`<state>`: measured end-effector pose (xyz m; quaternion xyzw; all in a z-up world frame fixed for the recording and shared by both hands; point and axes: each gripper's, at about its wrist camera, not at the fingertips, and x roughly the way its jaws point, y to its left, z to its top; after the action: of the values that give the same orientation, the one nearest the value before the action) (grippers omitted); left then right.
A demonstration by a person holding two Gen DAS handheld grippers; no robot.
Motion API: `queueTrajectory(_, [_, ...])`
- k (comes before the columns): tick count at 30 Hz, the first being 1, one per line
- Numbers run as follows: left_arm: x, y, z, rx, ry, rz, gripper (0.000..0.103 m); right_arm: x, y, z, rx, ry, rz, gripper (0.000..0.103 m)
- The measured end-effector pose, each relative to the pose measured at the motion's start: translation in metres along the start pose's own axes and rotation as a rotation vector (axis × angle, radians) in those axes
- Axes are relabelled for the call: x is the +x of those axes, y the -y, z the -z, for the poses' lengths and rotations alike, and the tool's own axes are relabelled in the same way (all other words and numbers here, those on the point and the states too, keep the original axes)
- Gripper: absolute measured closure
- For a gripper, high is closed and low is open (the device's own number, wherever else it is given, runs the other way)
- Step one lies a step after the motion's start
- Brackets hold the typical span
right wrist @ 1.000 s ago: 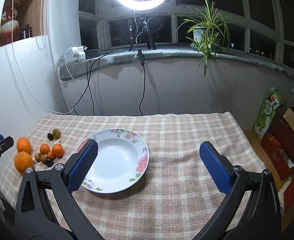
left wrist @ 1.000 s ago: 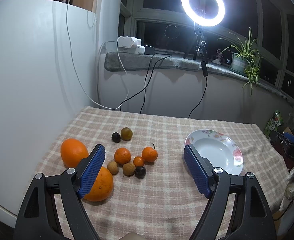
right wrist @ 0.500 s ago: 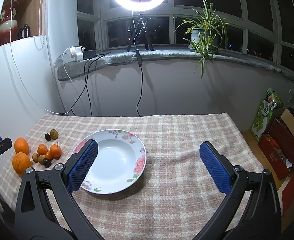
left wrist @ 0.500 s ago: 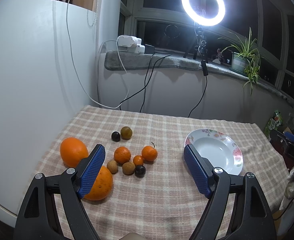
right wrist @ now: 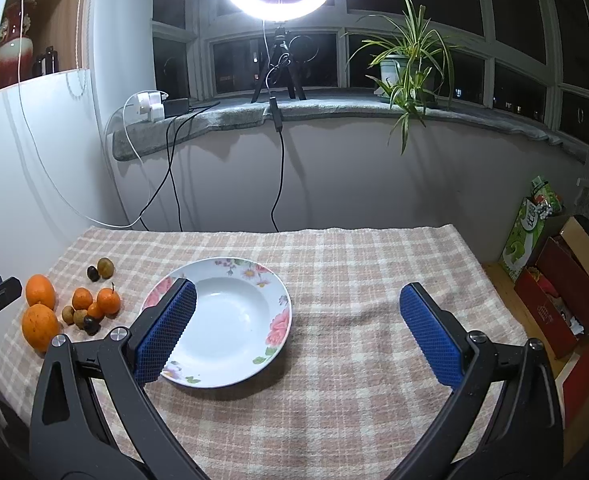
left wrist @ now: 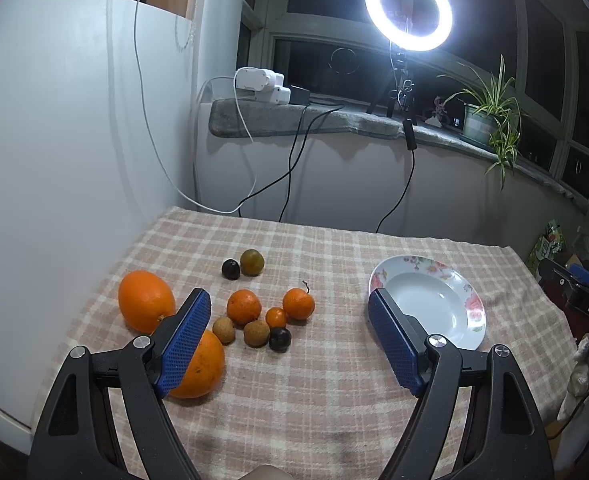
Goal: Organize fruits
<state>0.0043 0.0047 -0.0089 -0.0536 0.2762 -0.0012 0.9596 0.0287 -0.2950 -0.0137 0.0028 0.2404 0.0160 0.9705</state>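
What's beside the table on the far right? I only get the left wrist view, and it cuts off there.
Observer: The right wrist view shows a green package and a red box on the floor there.
Operator: Is the other gripper holding any fruit?
Observer: No. The right gripper is empty, its fingers wide apart over the tablecloth.
Operator: Is anything hidden on the plate behind my finger?
Observer: Nothing. The whole plate shows from that side, and it is bare.
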Motion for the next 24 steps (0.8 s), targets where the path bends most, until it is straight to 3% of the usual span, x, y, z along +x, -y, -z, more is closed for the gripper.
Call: queueTrajectory(24, [0.0001,-0.0052,0.0011,-0.01,0.001,-0.001,0.022,0.0014,-0.0041,0.0004,-0.007,-0.003,0.0,0.0])
